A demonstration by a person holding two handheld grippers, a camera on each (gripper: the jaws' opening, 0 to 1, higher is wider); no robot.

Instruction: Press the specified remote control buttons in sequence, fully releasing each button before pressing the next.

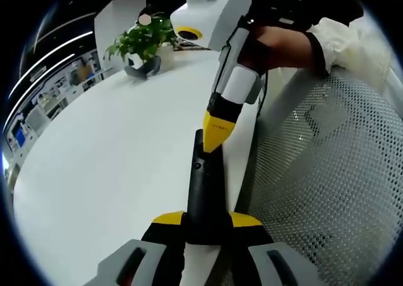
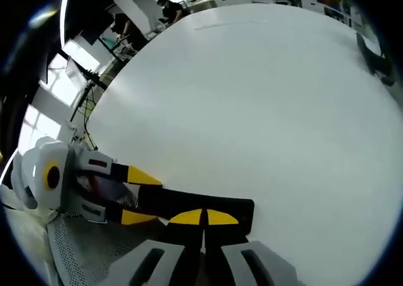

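A black remote control [image 1: 203,185] lies along the right edge of the white table [image 1: 113,160]. My left gripper [image 1: 206,220] is shut on its near end, one yellow tip on each side. My right gripper [image 1: 217,135] comes down from the upper right in a person's hand, its yellow tips shut together and touching the remote's far end. In the right gripper view, the right gripper [image 2: 204,217] rests shut on top of the remote [image 2: 236,207], while the left gripper [image 2: 140,196] clamps it from the left.
A potted green plant [image 1: 143,46] stands at the table's far end. A white mesh chair [image 1: 327,172] sits just beyond the table edge beside the remote. The wide table top [image 2: 252,97] stretches away, with people [image 2: 167,9] far behind it.
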